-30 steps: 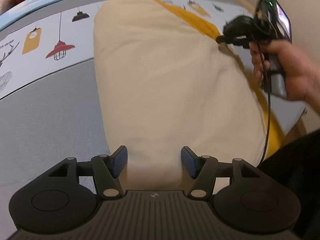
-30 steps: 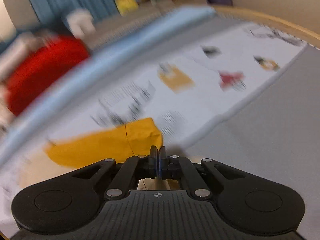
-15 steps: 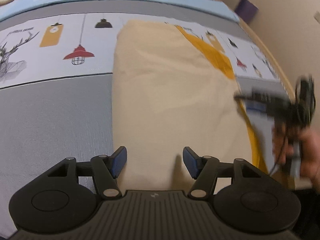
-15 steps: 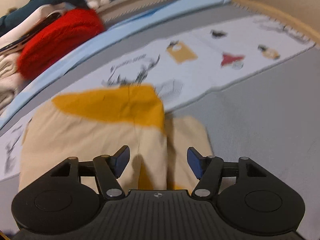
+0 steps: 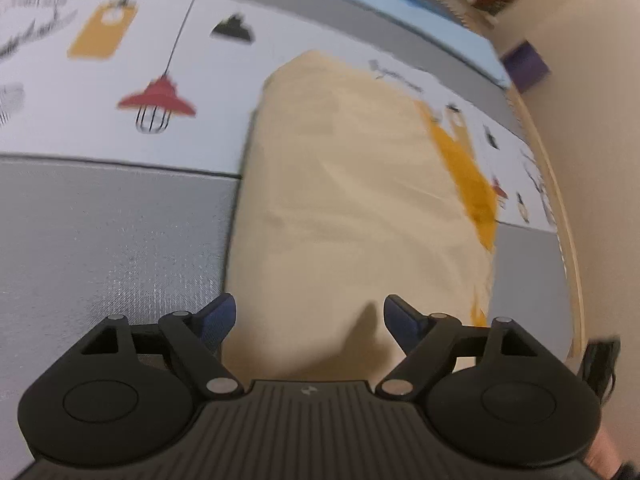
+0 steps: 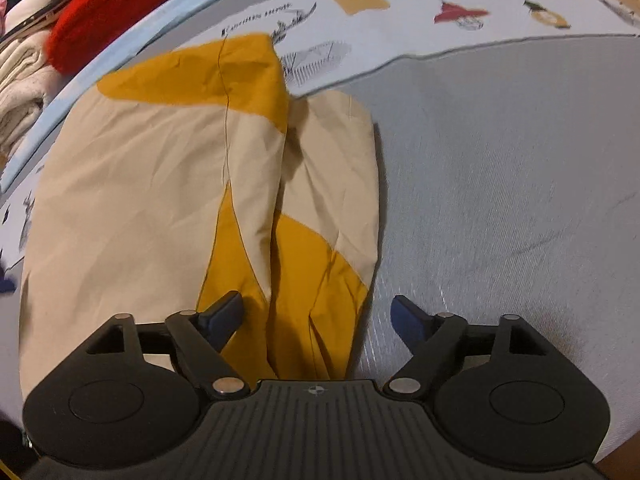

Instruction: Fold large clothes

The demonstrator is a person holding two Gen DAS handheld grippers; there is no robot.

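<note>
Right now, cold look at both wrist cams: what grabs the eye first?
The cream and mustard garment, folded into a long slab down the middle of the bed, with mustard panels at its far corner and near end. Next, the printed bedspread under it, with its red lamp motif left of the garment. Both the left gripper and the right gripper are open over the garment's near end, holding nothing.

Garment (image 6: pixel 152 184) lies flat on bed sheet (image 6: pixel 500 168), a narrower flap folded along its right side. Clothes pile (image 6: pixel 80 20) behind it, probably at bed's far edge.
</note>
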